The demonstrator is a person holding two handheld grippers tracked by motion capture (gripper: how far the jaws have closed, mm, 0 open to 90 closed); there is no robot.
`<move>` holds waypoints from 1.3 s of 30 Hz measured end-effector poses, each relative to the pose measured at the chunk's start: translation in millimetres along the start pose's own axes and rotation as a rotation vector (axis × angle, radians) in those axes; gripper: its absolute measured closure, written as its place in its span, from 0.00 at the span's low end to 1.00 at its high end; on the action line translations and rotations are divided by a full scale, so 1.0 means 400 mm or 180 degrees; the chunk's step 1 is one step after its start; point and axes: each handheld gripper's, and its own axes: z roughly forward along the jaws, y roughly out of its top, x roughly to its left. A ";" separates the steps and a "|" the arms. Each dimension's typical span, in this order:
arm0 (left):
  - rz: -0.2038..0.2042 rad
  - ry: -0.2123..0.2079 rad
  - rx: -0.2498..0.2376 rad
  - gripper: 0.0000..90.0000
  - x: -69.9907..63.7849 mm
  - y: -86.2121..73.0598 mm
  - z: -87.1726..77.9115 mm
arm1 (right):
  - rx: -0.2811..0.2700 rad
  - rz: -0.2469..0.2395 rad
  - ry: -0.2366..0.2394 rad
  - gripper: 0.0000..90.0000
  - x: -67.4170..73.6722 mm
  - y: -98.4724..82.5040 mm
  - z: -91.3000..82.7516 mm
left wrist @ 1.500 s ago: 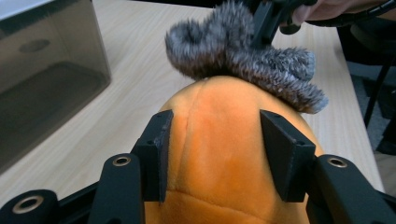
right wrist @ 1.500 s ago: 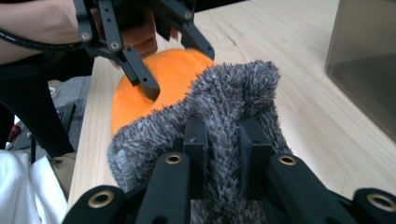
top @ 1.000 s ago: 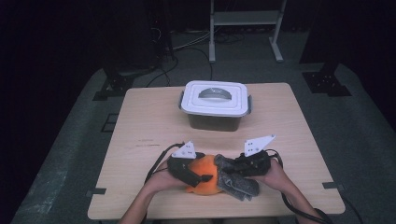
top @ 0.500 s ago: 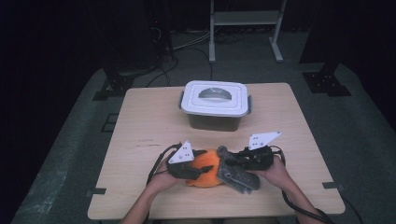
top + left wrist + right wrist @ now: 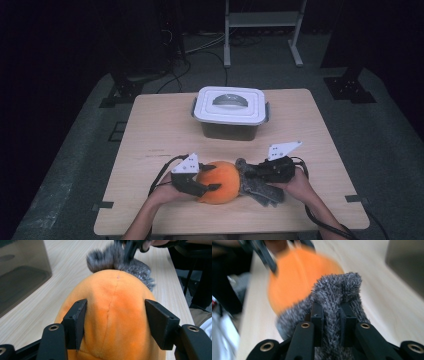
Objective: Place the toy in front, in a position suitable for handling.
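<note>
A round orange plush toy with a grey furry part lies near the table's front edge. My left gripper reaches in from the left, and its jaws straddle the orange body. Both pads touch the plush, and the jaws have just been opening a little with the plush still between them. My right gripper comes from the right and is shut on a tuft of the grey fur, pinched between its fingers. The right gripper view blurs the orange body.
A lidded white and grey plastic container stands at the table's back middle. The wooden table has bare surface to the left and right. Cables and stand legs lie on the dark floor beyond.
Both hands stay at the front edge. The right gripper and the grey fur have shifted slightly, and the left gripper's jaws have settled around the orange body.
</note>
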 end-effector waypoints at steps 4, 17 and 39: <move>0.0065 -0.0031 0.0026 0.37 -0.010 0.009 0.004 | -0.0062 -0.0084 0.0111 0.85 0.023 0.018 0.015; -0.0267 0.0087 0.0154 0.29 0.019 0.002 -0.015 | 0.0246 0.0010 0.0015 0.85 -0.008 -0.016 0.009; -0.0466 0.0073 0.0140 0.22 0.024 -0.004 -0.007 | 0.0100 -0.0101 -0.0099 0.85 0.005 0.003 -0.009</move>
